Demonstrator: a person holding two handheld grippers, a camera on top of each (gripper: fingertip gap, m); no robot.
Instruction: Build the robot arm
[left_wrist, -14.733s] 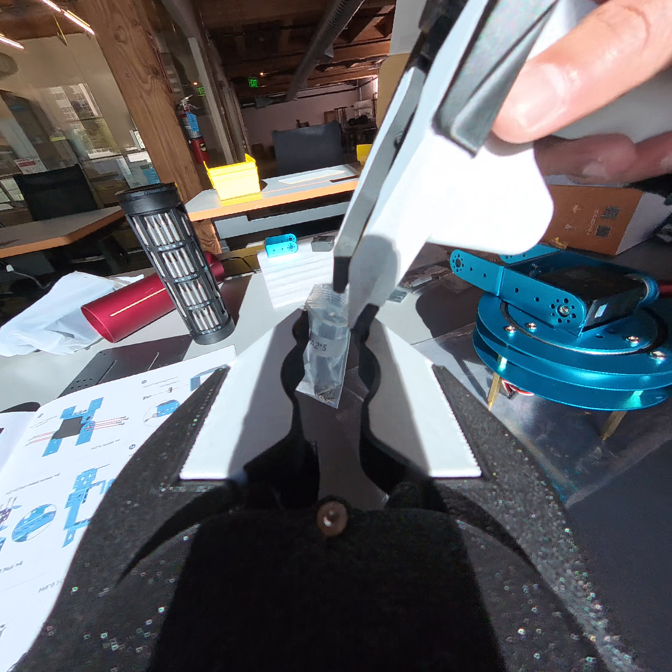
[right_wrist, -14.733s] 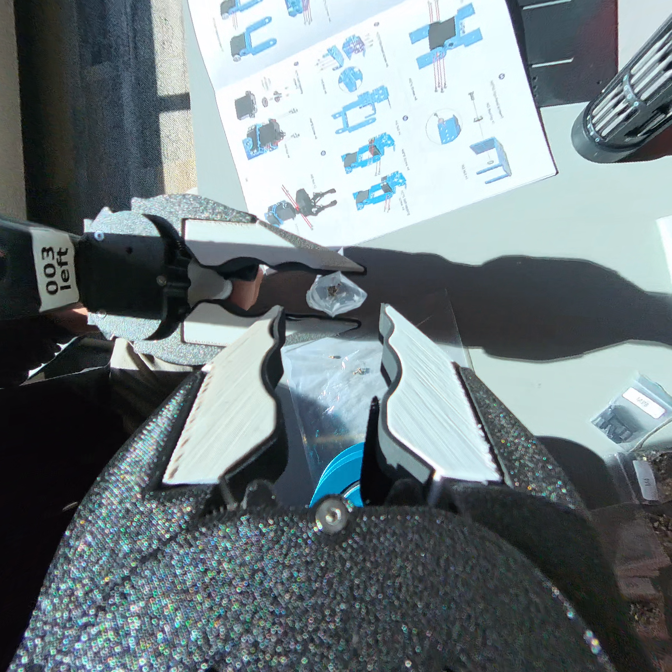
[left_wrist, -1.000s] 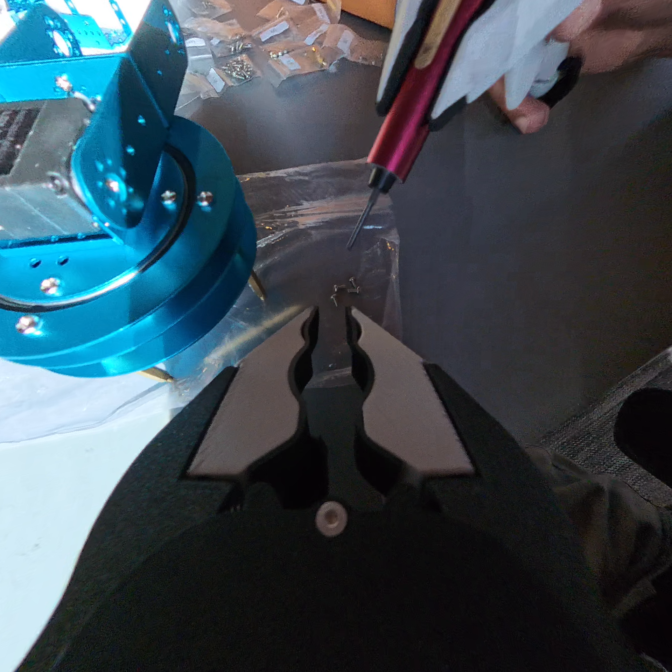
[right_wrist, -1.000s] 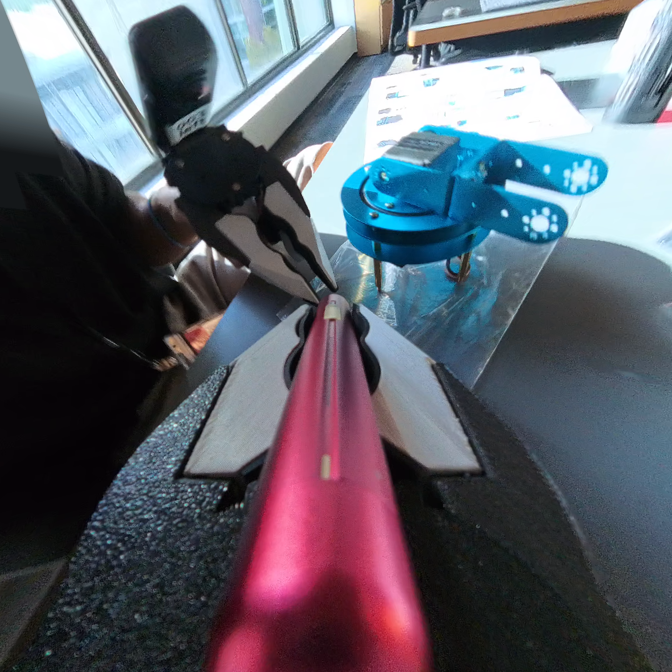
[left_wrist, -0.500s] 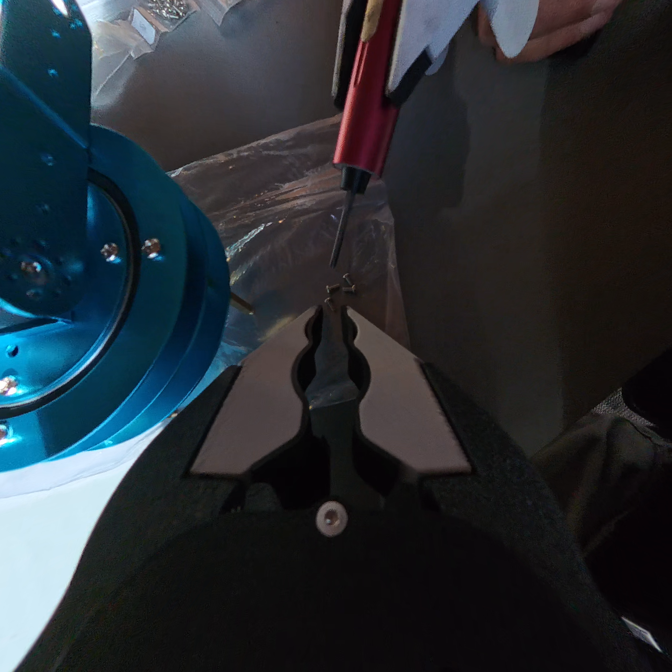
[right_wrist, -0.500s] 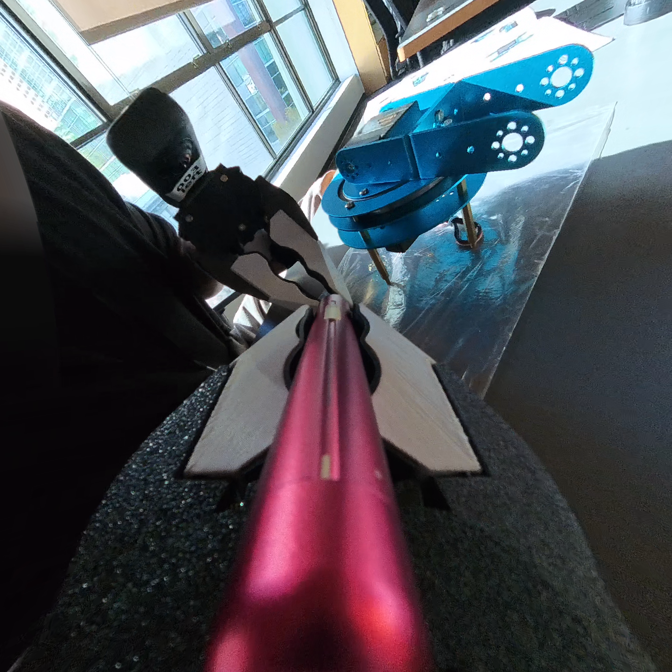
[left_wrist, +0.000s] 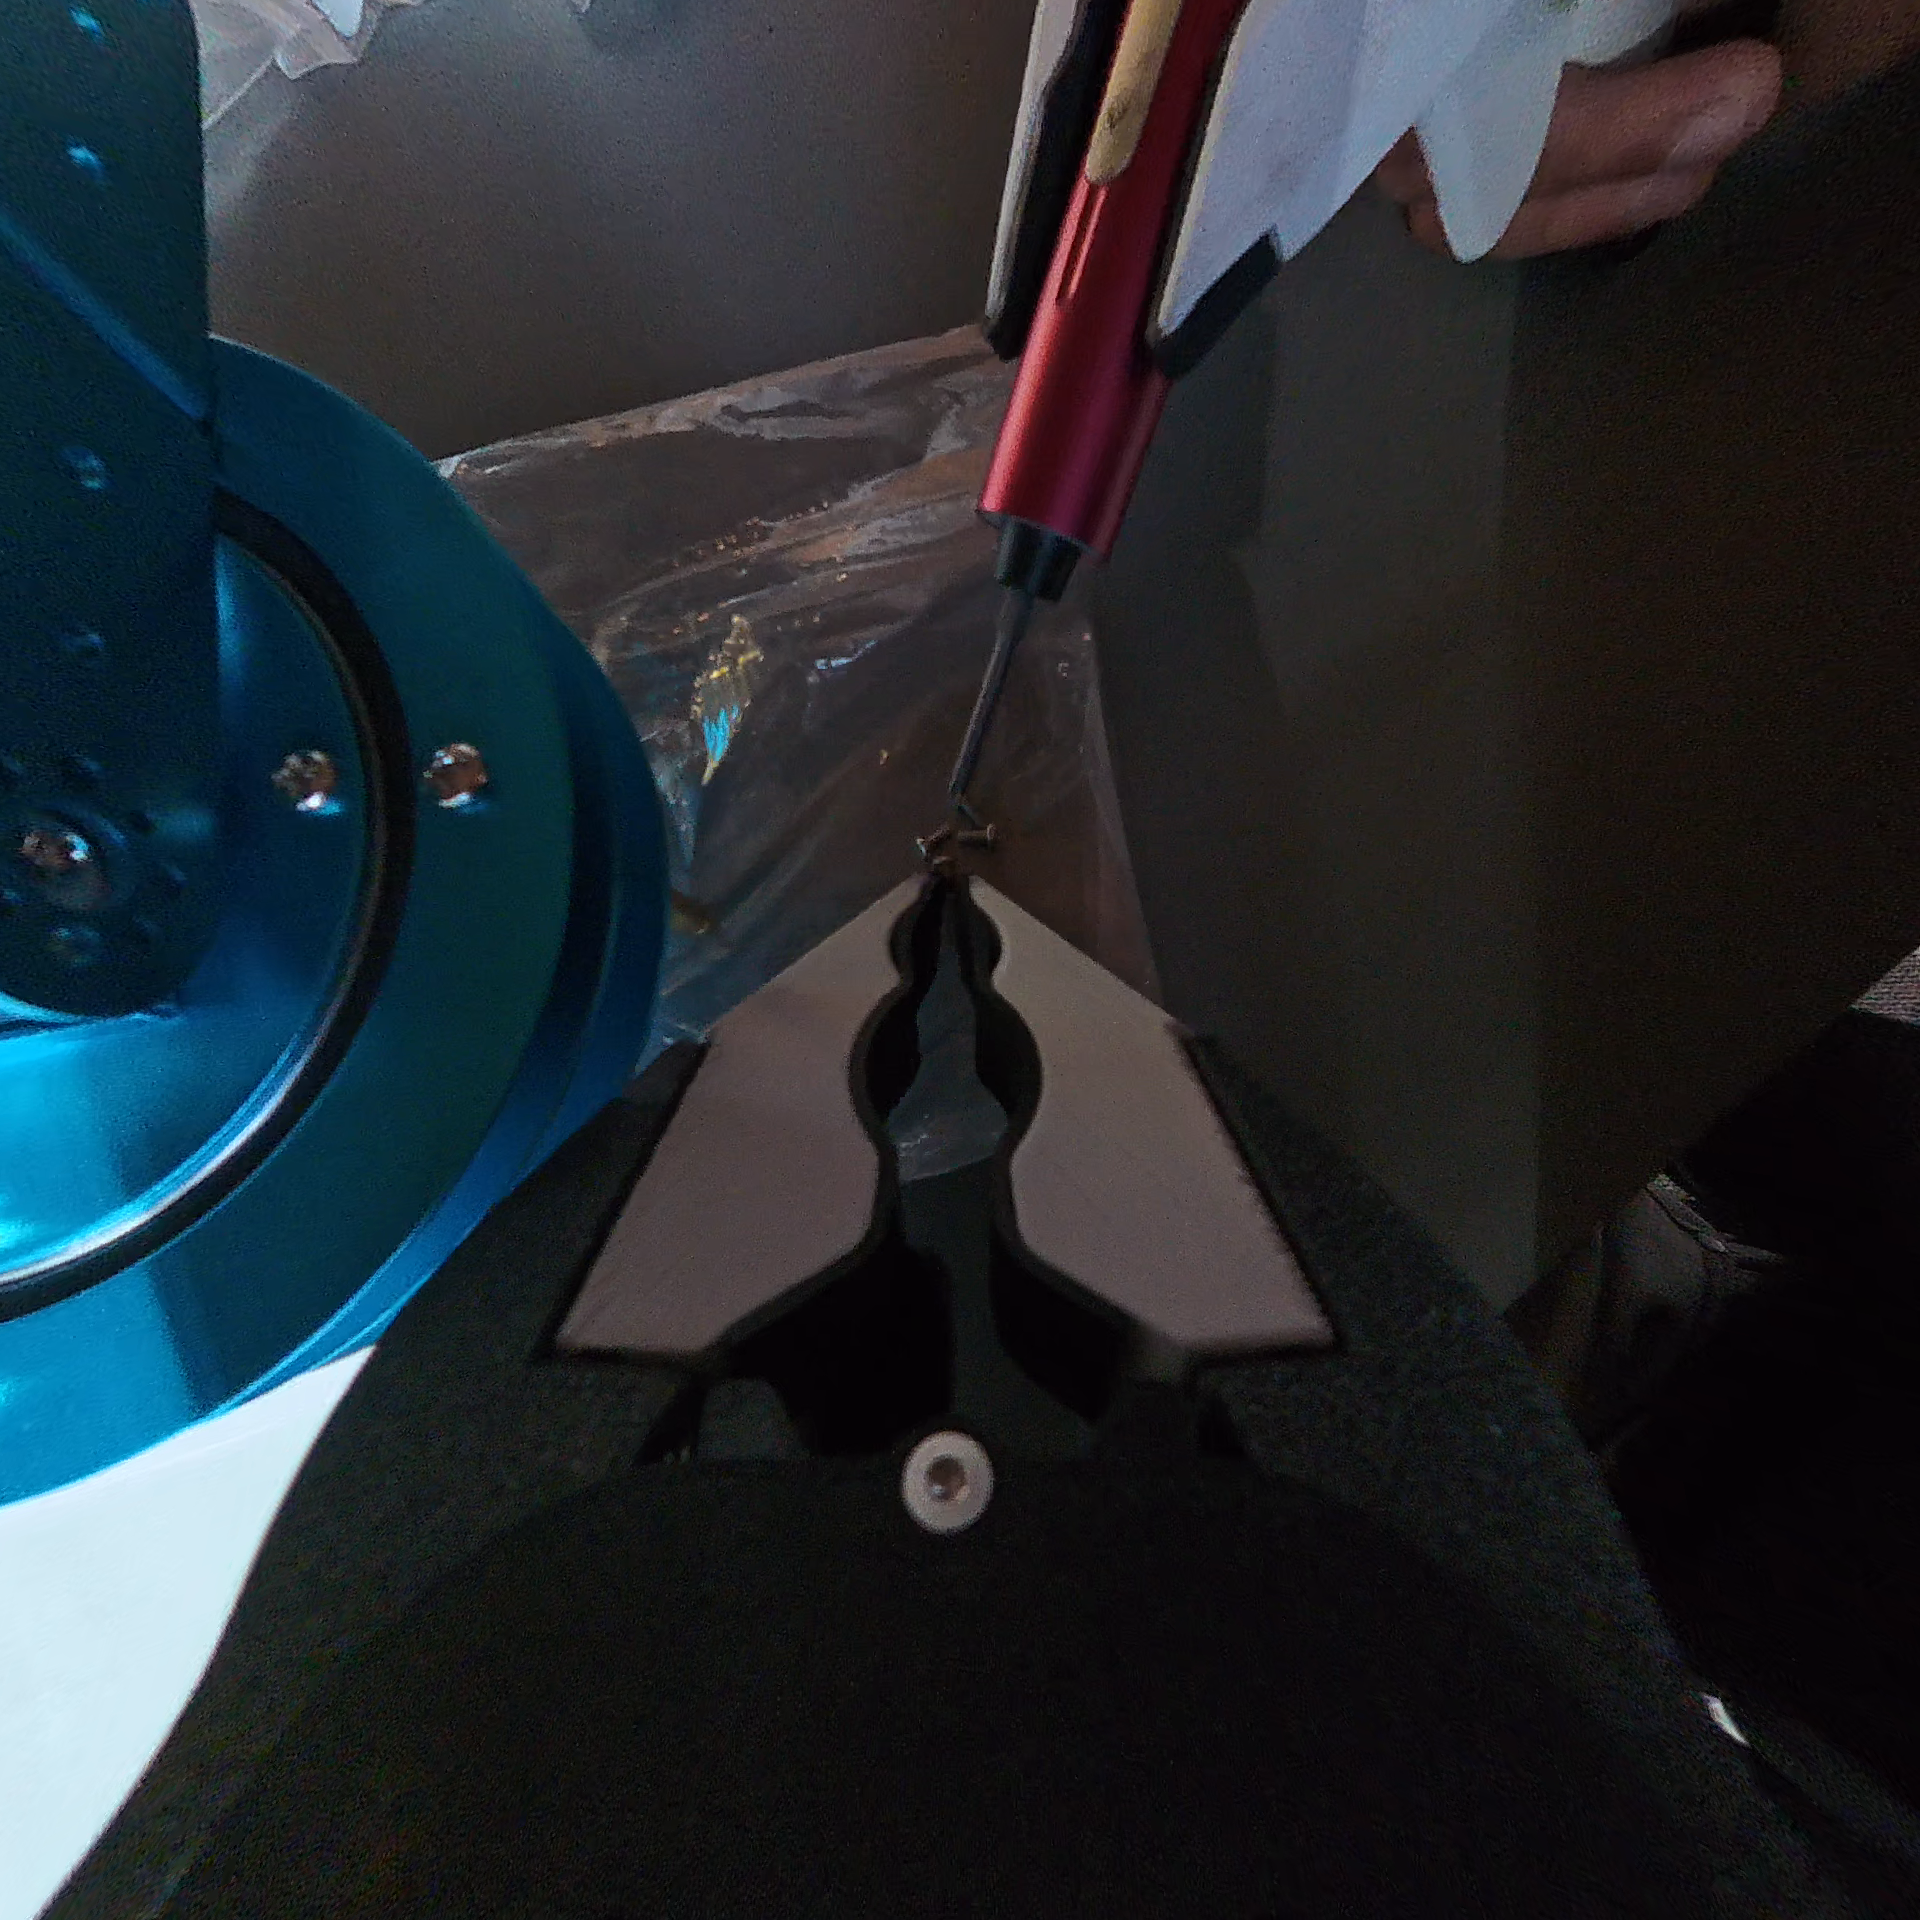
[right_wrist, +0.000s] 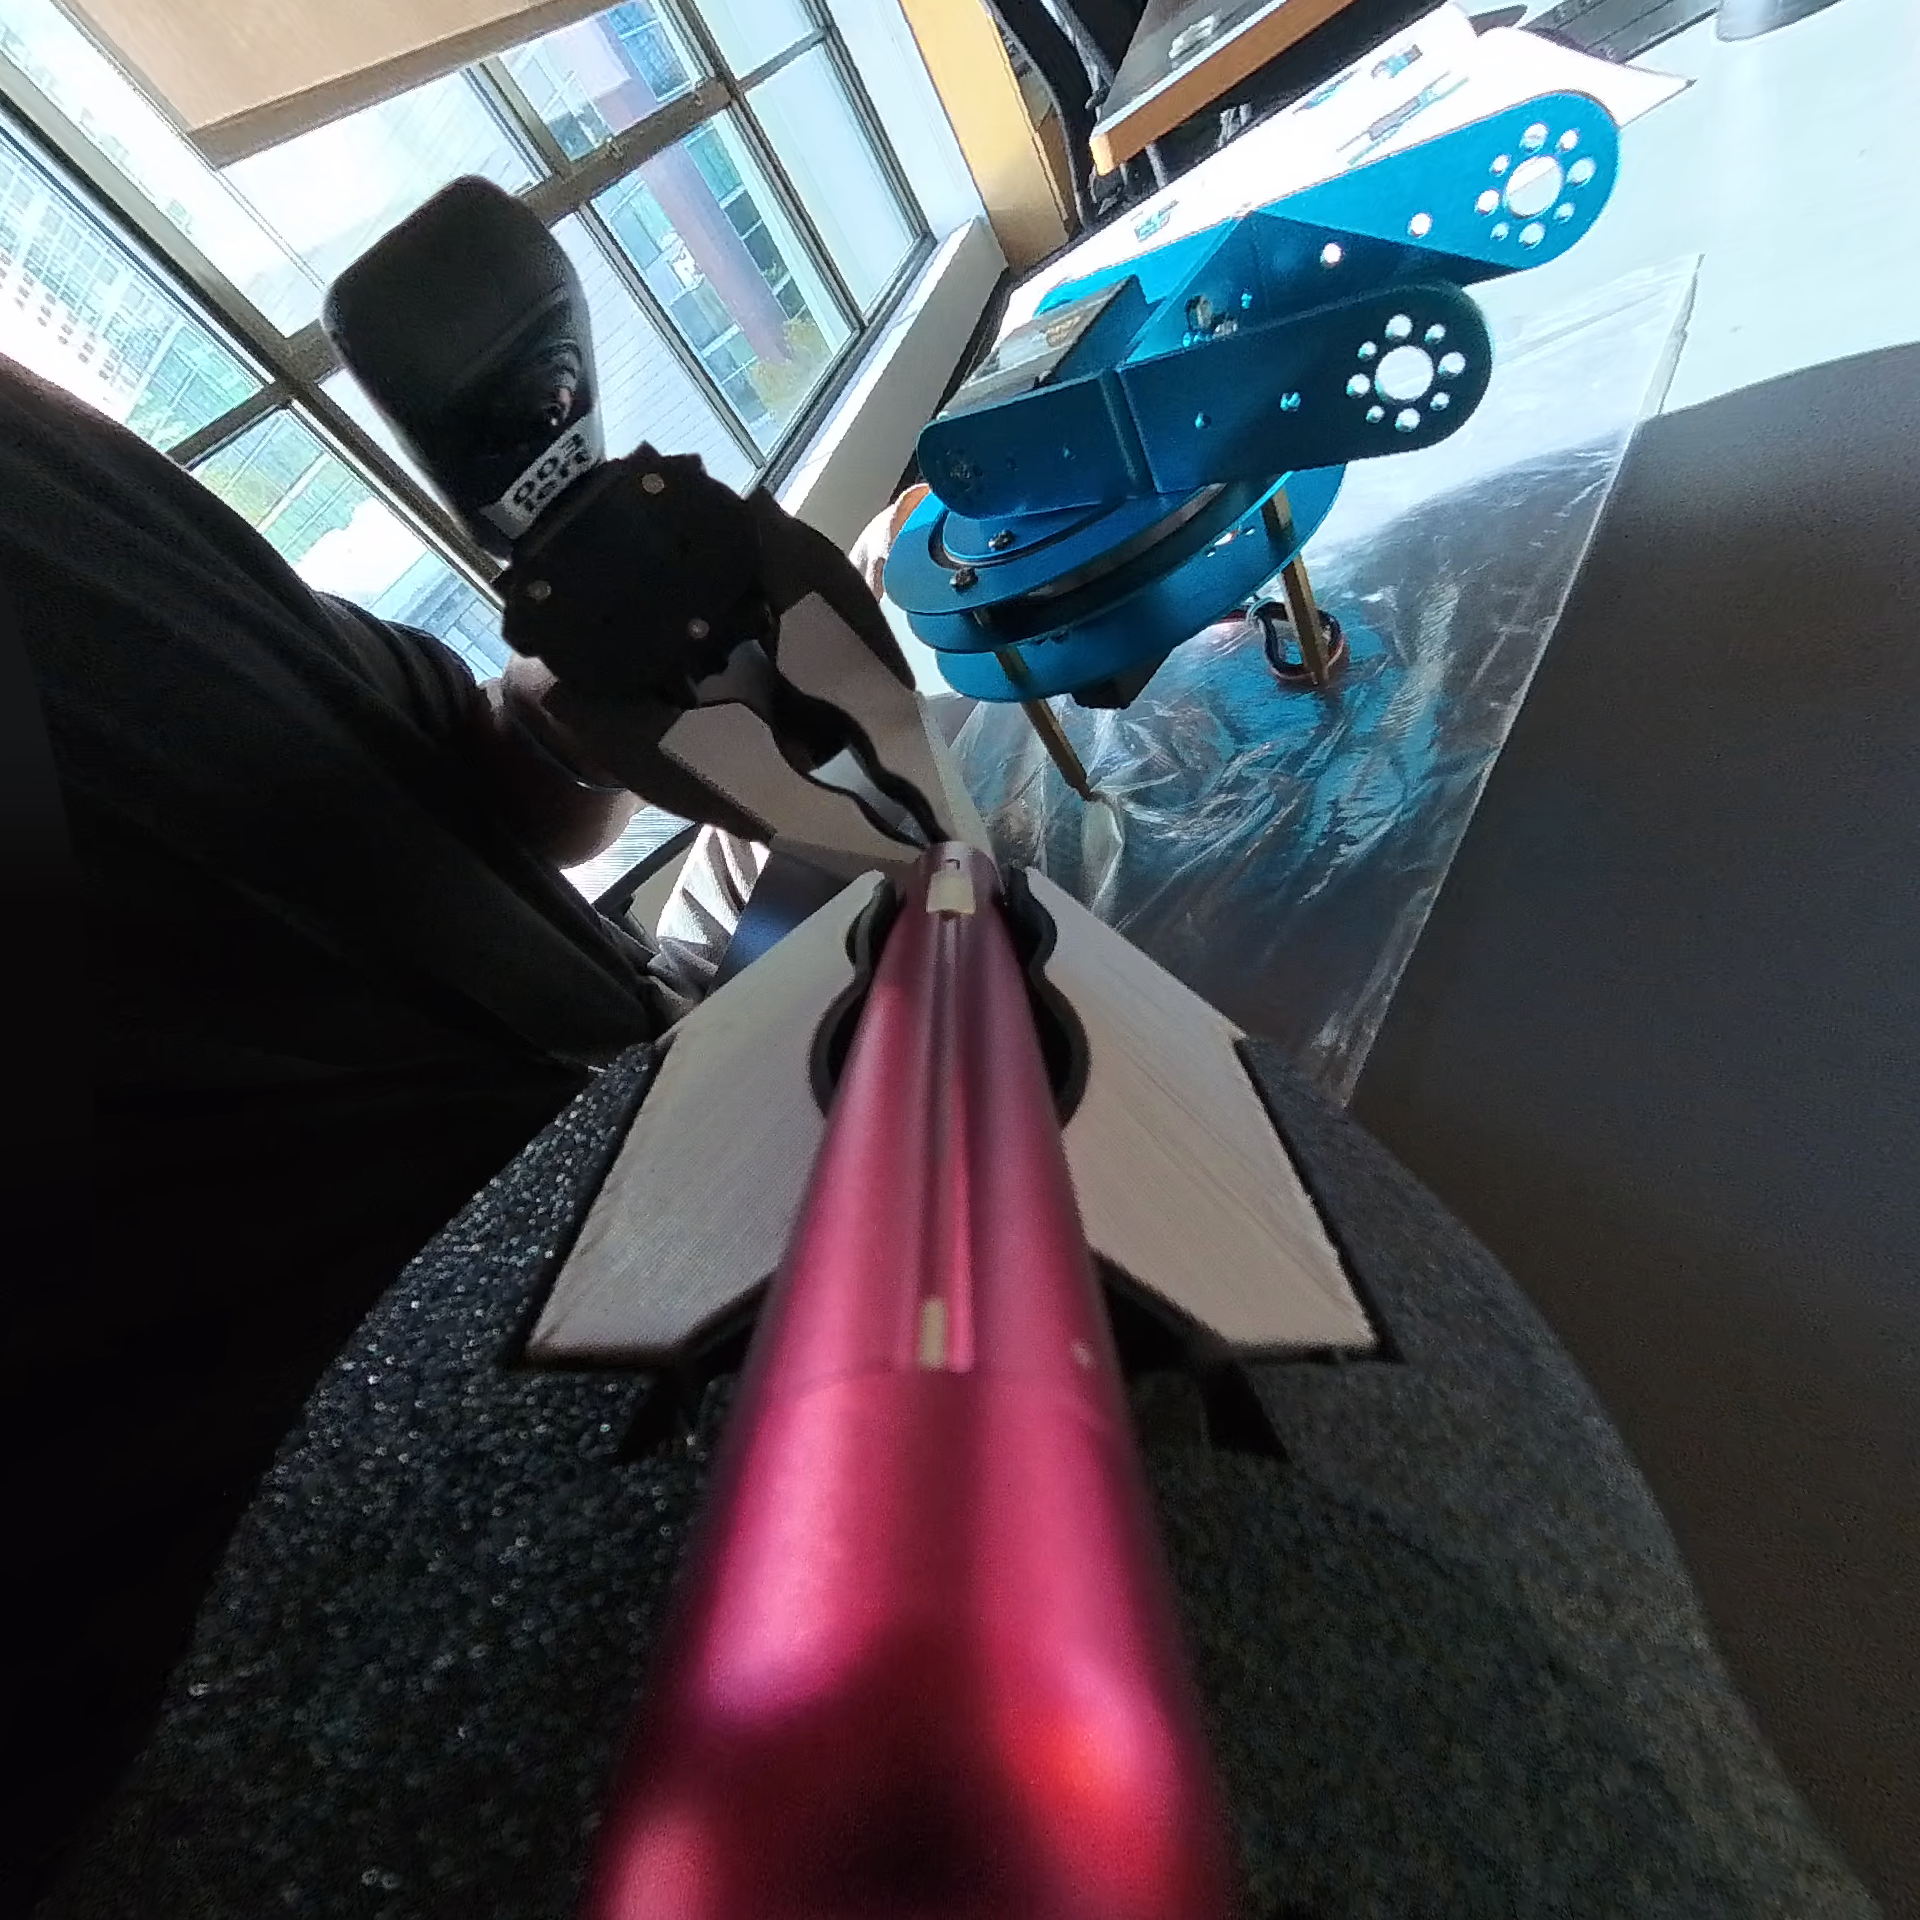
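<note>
My left gripper (left_wrist: 945, 883) has its jaws closed to a thin slit at a small cluster of screws (left_wrist: 958, 840) on a clear plastic sheet (left_wrist: 831, 623). It seems to pinch one screw. My right gripper (right_wrist: 951, 883) is shut on a red screwdriver (right_wrist: 935, 1351). In the left wrist view the right gripper (left_wrist: 1086, 353) points the screwdriver (left_wrist: 1081, 395) down, with its thin bit touching the screws. A blue metal turntable assembly (left_wrist: 312, 883) stands just left of my left gripper. In the right wrist view the left gripper (right_wrist: 930, 831) sits in front of that assembly (right_wrist: 1143, 499).
A hand (left_wrist: 1579, 156) holds the right gripper. A dark mat (left_wrist: 1455, 727) lies right of the sheet and a white tabletop (left_wrist: 104, 1558) lies left. A person's dark sleeve (right_wrist: 260, 831) fills the left. Windows (right_wrist: 623, 208) and a booklet (right_wrist: 1455, 62) lie beyond. Some 8 cm of space lies between my two pairs of fingers.
The screwdriver tip has come down onto the screws. My left jaws have narrowed from a small gap to nearly closed. Long before, the left held a small bag and the right was empty.
</note>
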